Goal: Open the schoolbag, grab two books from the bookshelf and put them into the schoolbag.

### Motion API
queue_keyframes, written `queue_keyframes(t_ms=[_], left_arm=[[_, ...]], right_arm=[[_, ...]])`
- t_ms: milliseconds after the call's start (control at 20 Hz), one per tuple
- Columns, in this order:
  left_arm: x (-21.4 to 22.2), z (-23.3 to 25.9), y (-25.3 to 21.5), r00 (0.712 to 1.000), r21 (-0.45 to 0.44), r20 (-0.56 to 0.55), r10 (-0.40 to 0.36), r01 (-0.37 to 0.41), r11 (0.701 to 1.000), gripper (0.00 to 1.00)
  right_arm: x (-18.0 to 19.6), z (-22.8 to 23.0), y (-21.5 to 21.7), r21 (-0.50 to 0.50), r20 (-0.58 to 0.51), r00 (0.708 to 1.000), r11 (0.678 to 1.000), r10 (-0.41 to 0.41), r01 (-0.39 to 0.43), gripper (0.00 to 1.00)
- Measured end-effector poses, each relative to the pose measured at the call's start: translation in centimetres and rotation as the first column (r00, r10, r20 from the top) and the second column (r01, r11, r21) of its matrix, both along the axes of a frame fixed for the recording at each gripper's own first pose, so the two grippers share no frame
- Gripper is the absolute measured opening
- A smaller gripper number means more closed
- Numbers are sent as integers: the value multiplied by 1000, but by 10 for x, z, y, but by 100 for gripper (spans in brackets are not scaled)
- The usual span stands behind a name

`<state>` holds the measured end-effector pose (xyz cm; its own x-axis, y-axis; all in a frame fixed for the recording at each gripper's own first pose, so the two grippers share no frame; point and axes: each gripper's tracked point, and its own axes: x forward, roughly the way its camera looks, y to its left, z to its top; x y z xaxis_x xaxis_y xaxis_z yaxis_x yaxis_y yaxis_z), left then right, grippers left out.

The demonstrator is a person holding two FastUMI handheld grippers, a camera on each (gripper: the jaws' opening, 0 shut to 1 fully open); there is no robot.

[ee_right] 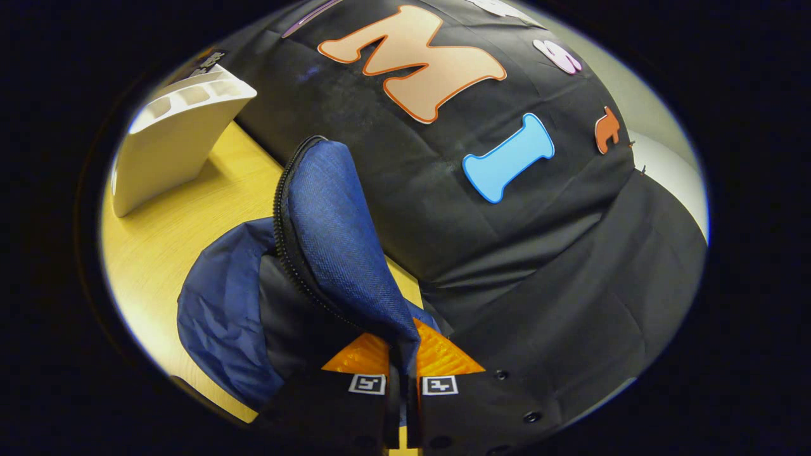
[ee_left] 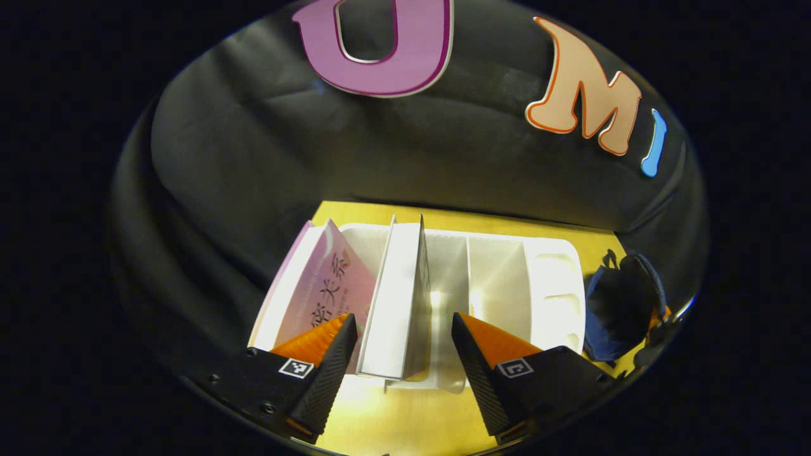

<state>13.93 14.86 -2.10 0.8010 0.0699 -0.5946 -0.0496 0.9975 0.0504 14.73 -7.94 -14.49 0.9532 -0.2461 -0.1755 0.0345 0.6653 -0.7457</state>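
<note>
Straddling a white book [ee_left: 396, 304], the left tool [ee_left: 400, 345] has its fingers spread wide, one finger [ee_left: 329, 373] on each side of the book's near edge, with a clear gap between each finger and the cover. That book stands upright in the white bookshelf [ee_left: 557, 285], a divided rack on the yellow desk [ee_left: 393, 418]. Just beside it, on the far side from the rack's bare compartments, a pink book [ee_left: 326, 285] leans outward against the rack's end. Past the opposite end of the bookshelf, the dark blue schoolbag [ee_left: 624, 304] sits on the desk near the black cloth wall [ee_left: 253, 158].

In the right gripper view, the right tool [ee_right: 402, 354] is pressed together on a fold of the schoolbag's [ee_right: 222, 316] flap [ee_right: 342, 240], both fingers pinching the blue fabric, which rises above them. A black zipper [ee_right: 282, 234] runs along the flap's edge, and the dark lining below it shows the bag partly open. Beyond the bag, the bookshelf [ee_right: 171, 139] stands on the desk [ee_right: 171, 240], well apart from it.
</note>
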Motion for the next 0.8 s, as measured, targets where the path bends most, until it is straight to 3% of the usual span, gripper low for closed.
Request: queue_keyframes(t_ms=[100,300,500,800], left_arm=[[3,-6,-3,997,-17,-75,-20,18,1000,80],[7,-25,-3,972,-11,-232,-25,23,1000,76],[18,-36,-6,953,-26,-303,-22,15,1000,57],[35,-49,-9,922,22,-387,-34,46,999,53]], right_arm=[[-1,0,-1,-2,1,1000,1000,-1,1,7],[-7,-3,-1,-3,6,1000,1000,-1,1,5],[-8,-8,-2,11,5,1000,1000,-6,6,5],[-8,-10,-2,1,-2,1000,1000,3,-3,7]])
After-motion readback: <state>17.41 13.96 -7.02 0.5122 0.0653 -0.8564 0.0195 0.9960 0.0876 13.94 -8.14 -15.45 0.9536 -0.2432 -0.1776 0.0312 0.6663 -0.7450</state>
